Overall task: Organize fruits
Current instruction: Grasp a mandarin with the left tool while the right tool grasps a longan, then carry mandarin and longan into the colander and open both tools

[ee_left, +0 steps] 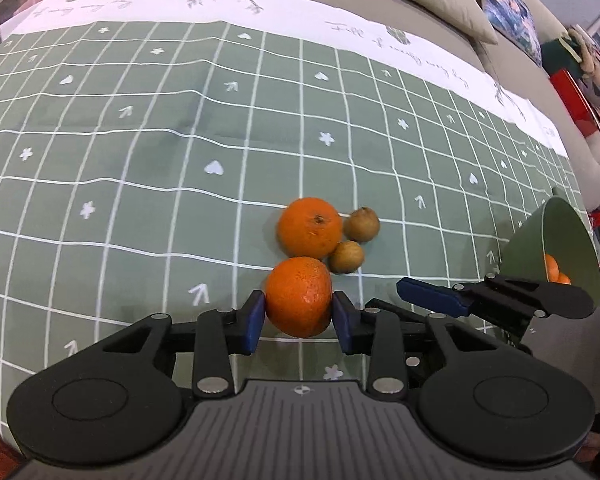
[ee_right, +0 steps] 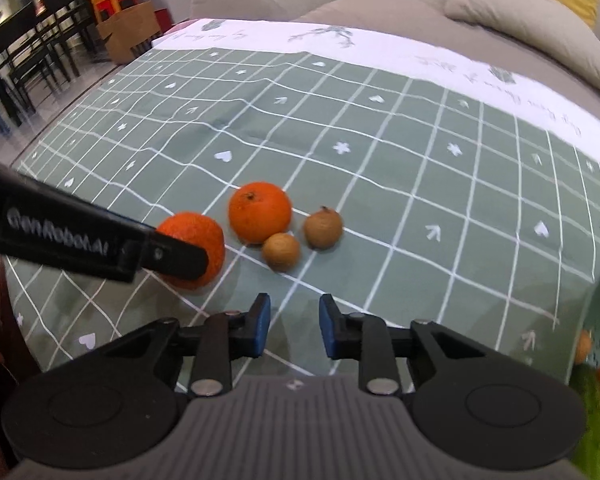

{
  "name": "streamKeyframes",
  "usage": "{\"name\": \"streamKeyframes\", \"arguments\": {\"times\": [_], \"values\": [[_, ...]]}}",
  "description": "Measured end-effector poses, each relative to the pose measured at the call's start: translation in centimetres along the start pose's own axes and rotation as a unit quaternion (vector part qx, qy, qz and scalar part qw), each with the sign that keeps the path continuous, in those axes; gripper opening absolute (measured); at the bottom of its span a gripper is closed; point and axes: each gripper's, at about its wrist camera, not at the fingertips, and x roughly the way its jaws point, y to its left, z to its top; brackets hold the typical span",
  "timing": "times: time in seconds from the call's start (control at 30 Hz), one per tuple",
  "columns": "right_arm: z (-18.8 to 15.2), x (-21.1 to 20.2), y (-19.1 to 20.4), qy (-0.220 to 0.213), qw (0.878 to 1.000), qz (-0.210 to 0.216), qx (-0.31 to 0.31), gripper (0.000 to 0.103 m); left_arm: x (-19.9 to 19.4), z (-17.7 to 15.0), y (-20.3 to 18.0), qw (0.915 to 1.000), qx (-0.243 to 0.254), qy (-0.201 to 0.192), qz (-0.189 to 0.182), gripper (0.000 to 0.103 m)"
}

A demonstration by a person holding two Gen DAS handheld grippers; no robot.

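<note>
My left gripper (ee_left: 298, 316) is shut on an orange (ee_left: 298, 296), its blue pads pressed on both sides, low over the green checked cloth (ee_left: 140, 160). A second orange (ee_left: 308, 226) lies just beyond, touching two small brown fruits (ee_left: 362, 224) (ee_left: 346, 256). In the right wrist view the held orange (ee_right: 196, 240) sits left, half behind the left gripper's black finger (ee_right: 172, 256); the other orange (ee_right: 260, 212) and the brown fruits (ee_right: 323, 227) (ee_right: 281, 252) lie ahead. My right gripper (ee_right: 295, 320) hovers short of them, jaws drawn close, nothing between.
A green bowl (ee_left: 540, 232) holding oranges stands at the right, close behind the right gripper's finger (ee_left: 428, 294). A grey sofa with cushions (ee_right: 520, 12) borders the far side of the cloth. Dark chairs (ee_right: 28, 52) stand at far left.
</note>
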Motion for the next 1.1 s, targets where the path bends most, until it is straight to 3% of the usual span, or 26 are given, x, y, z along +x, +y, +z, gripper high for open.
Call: {"name": "streamKeyframes", "arguments": {"times": [0.63,1.1], "values": [[2.1,2.5,1.4,-0.019,0.999,-0.027,-0.039,0.019,-0.6,0.0,1.1,0.9998,-0.017,-0.006,-0.003,0.040],[-0.5,-4.3,0.5,-0.037,0.999,-0.038,-0.010,0.018,-3.4,-0.8,-2.3,0.9991,0.010,-0.033,-0.024,0.040]]}}
